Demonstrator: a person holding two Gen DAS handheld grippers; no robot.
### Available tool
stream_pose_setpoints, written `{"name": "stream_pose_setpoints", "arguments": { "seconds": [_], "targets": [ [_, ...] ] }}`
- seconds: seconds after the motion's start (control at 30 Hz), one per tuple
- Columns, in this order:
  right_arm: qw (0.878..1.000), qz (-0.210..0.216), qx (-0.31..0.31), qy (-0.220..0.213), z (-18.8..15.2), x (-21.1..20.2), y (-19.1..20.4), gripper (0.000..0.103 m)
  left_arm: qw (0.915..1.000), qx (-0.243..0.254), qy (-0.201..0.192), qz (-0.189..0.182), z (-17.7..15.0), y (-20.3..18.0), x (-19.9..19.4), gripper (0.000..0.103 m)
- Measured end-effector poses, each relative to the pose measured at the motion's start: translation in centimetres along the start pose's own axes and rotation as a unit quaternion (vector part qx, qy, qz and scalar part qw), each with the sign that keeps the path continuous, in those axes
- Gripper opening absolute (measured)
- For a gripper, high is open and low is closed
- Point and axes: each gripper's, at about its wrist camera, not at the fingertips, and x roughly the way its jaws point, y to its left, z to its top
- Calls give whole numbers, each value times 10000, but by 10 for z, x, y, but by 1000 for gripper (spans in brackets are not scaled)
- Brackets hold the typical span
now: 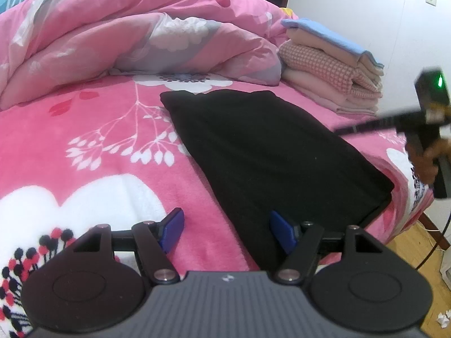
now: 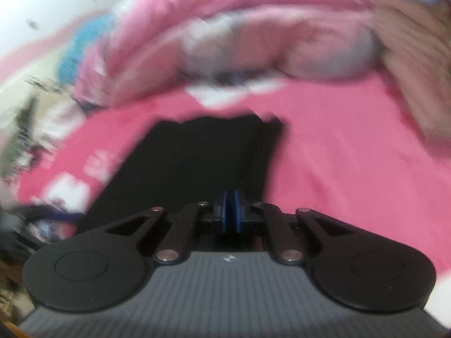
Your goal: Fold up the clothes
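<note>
While the folded black cloth [image 1: 262, 155] lies mid-frame on the pink bed [image 1: 98, 129], the left gripper [image 1: 227, 232] hangs released at bottom; the right gripper [image 2: 231, 211] is clenched, empty.

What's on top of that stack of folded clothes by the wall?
A light blue folded cloth tops the stack, above cream, pink checked and pale pink layers. Anything beneath the stack is hidden.
</note>
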Motion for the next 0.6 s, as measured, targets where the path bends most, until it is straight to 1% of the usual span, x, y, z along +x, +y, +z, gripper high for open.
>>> {"name": "stream_pose_setpoints", "arguments": {
  "seconds": [0.03, 0.07, 0.1, 0.13, 0.17, 0.2, 0.23, 0.27, 0.33, 0.37, 0.4, 0.43, 0.47, 0.5, 0.53, 0.57, 0.6],
  "targets": [
    [9985, -534, 87, 105, -7, 0, -9, 4, 10000, -8, 4, -10, 0, 0, 0, 71],
    [9949, -945, 331, 130, -13, -7, -20, 3, 10000, -16, 5, -20, 0, 1, 0, 71],
    [9921, -1069, 662, 10, -17, -21, -28, 4, 10000, -23, 7, -30, 0, 1, 0, 72],
    [9899, -1107, 877, -157, -19, -36, -29, 7, 10000, -26, 10, -35, 0, 1, 0, 72],
    [9892, -1093, 907, -355, -21, -50, -24, 9, 10000, -25, 13, -34, 0, 1, 1, 73],
    [9904, -951, 827, -573, -23, -60, -13, 9, 10000, -16, 18, -28, 1, 0, 1, 73],
    [9914, -750, 749, -764, -26, -69, -2, 9, 10000, 8, 23, -10, 1, 0, 1, 73],
    [9930, -405, 684, -877, -28, -71, 9, 9, 10000, 34, 27, 15, 0, -1, 1, 74],
    [9927, 354, 602, -987, -33, -65, 28, 9, 10000, 67, 35, 57, 0, -3, 0, 75],
    [9912, 618, 655, -967, -37, -56, 32, 8, 9999, 66, 39, 69, 0, -3, 0, 75],
    [9902, 742, 775, -889, -43, -47, 31, 8, 9999, 65, 44, 82, 0, -3, 0, 76],
    [9897, 743, 910, -821, -49, -38, 28, 7, 9999, 63, 49, 95, 0, -3, 0, 76],
    [9900, 484, 1076, -774, -58, -33, 19, 5, 9999, 62, 54, 108, 0, -3, 0, 78],
    [9874, 264, 1359, -761, -67, -30, 6, 6, 9999, 59, 58, 116, 0, -3, 0, 79],
    [9785, 122, 1891, -817, -78, -33, -16, 0, 9999, 56, 62, 120, 0, -3, 0, 79],
    [9672, 35, 2368, -922, -88, -40, -34, 0, 9999, 52, 67, 124, 0, -3, 0, 79],
    [9592, -27, 2593, -1130, -96, -54, -42, 0, 9999, 51, 71, 130, 1, -3, 1, 80]
  ]
}}
